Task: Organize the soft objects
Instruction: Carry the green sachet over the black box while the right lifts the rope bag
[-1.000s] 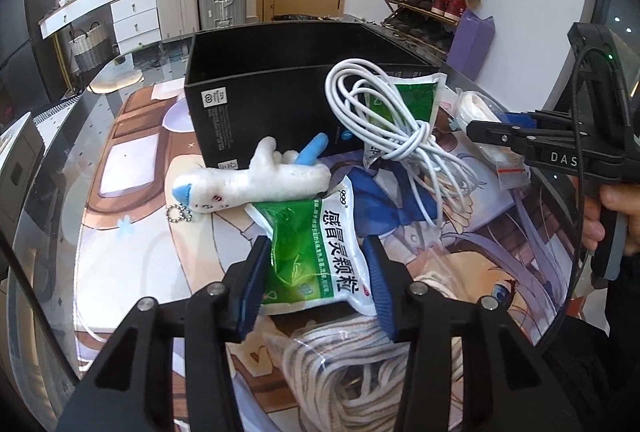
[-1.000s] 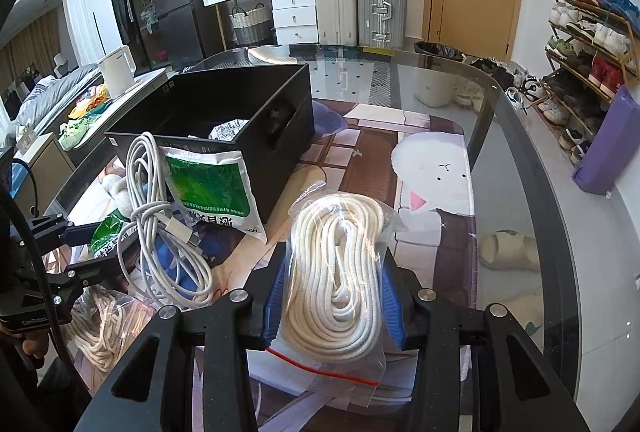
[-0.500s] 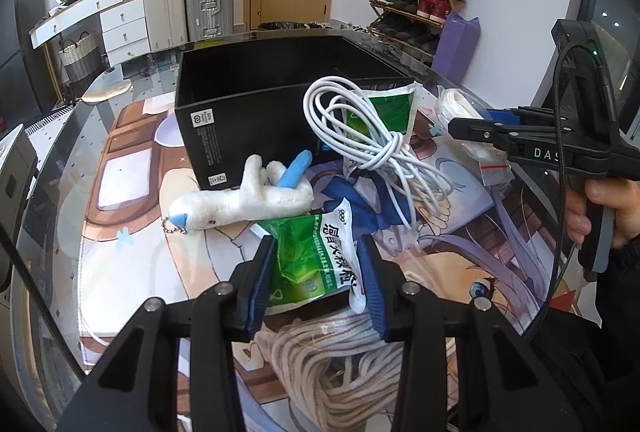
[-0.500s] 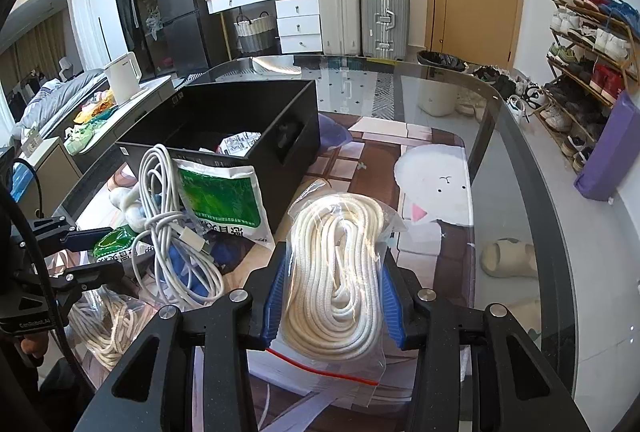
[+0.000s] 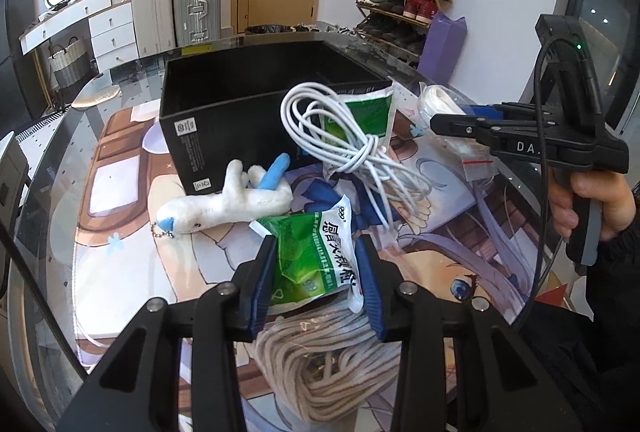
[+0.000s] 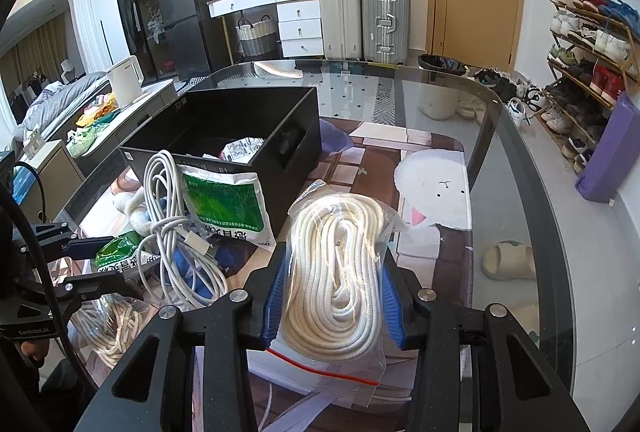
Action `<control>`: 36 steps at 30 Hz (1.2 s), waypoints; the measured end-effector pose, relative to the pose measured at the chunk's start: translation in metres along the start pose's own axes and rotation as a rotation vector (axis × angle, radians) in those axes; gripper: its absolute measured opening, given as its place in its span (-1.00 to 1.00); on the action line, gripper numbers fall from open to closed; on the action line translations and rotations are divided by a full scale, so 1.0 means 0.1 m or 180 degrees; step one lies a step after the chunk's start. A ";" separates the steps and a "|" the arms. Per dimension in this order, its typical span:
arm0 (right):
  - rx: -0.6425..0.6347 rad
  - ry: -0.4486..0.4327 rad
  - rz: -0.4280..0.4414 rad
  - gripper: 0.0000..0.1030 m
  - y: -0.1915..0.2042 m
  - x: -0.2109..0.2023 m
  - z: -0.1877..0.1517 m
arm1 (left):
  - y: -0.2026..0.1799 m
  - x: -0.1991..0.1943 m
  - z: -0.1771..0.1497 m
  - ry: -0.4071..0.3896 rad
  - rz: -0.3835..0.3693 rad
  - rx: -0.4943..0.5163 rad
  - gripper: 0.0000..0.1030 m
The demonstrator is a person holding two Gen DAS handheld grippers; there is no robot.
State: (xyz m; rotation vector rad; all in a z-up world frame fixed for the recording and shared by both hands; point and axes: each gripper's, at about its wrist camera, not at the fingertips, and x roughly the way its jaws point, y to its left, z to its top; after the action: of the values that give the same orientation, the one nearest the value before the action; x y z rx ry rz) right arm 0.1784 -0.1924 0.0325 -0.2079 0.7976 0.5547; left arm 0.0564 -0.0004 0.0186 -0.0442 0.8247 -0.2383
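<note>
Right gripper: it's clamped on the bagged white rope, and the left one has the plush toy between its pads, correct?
Not quite. The right gripper is shut on the bagged white rope, but the left gripper has its pads on the green medicine sachet. In the left wrist view, the plush toy lies on the table, untouched.
</note>
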 end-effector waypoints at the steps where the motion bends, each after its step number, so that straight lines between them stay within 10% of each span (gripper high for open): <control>1: 0.0001 -0.0011 0.0005 -0.19 0.00 -0.01 0.00 | 0.00 -0.02 0.01 -0.0017 -0.0001 0.0001 -0.27; 36: -0.0235 -0.0591 0.0389 -0.19 0.31 -0.45 0.18 | 0.28 -0.45 0.29 -0.0767 0.0189 -0.0324 -0.27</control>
State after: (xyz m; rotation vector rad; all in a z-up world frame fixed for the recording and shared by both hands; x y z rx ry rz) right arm 0.1466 -0.1771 0.0783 -0.1734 0.6126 0.7089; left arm 0.0537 0.0356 0.0666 -0.1411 0.5967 -0.1317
